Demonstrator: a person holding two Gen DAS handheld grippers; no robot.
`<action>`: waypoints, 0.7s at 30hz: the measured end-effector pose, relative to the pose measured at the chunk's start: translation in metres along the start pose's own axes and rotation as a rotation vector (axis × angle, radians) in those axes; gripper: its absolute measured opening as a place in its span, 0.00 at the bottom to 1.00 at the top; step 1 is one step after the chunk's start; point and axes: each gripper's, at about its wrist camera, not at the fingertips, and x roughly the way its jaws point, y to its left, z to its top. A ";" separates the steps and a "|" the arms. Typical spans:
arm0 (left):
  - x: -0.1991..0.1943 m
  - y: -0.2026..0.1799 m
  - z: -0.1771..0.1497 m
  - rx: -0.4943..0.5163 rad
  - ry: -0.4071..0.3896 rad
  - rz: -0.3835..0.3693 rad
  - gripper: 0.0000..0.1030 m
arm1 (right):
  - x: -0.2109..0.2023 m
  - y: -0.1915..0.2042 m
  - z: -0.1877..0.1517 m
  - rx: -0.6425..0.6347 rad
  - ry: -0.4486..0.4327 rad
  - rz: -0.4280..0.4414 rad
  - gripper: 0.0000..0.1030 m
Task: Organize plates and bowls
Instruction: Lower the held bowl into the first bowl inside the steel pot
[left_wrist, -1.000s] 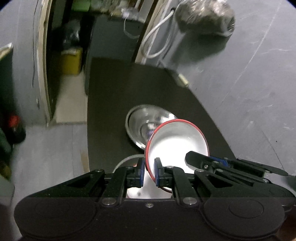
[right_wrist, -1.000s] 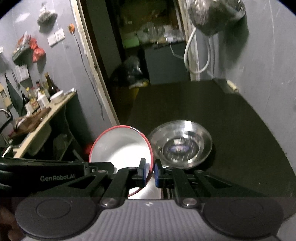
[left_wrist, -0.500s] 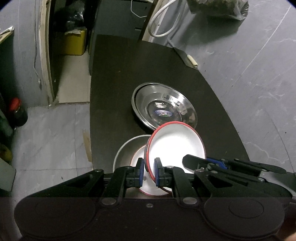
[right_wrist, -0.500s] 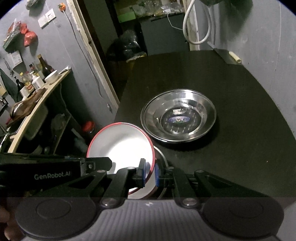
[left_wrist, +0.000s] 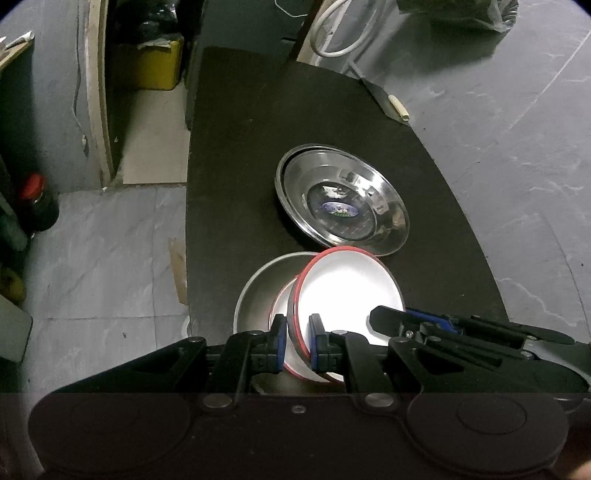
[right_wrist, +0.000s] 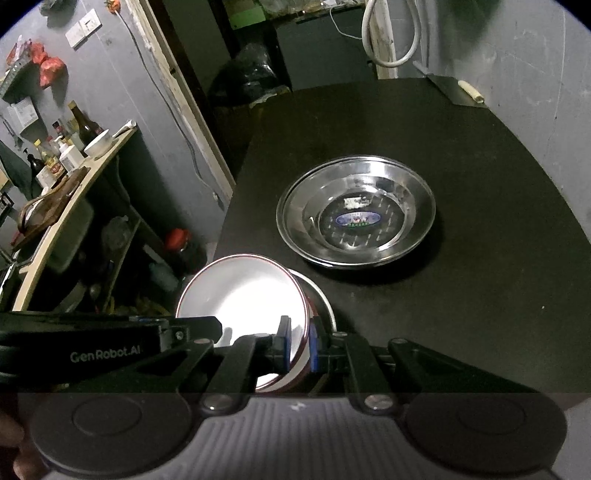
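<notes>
Two grippers pinch the red-rimmed bowl (left_wrist: 347, 284); steel plate (left_wrist: 343, 206) just beyond.

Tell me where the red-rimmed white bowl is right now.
The red-rimmed white bowl hangs tilted over the grey bowl at the table's near edge, pinched by both grippers, just short of the steel plate.

Home kitchen; condiment bottles (right_wrist: 55, 155); steel dish (right_wrist: 356, 218)

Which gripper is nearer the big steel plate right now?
Right. The right gripper clamps the red-rimmed bowl on the steel plate side; the left gripper clamps its opposite rim, farther away.
</notes>
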 end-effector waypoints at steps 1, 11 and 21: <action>0.001 0.001 0.001 -0.003 0.001 -0.001 0.12 | 0.001 0.000 0.000 0.001 0.004 0.000 0.10; 0.007 0.003 0.002 -0.007 0.007 0.014 0.13 | 0.006 -0.002 0.002 0.000 0.021 -0.010 0.10; 0.008 0.006 0.005 -0.014 -0.008 0.022 0.16 | 0.009 0.001 0.006 -0.026 0.021 0.010 0.11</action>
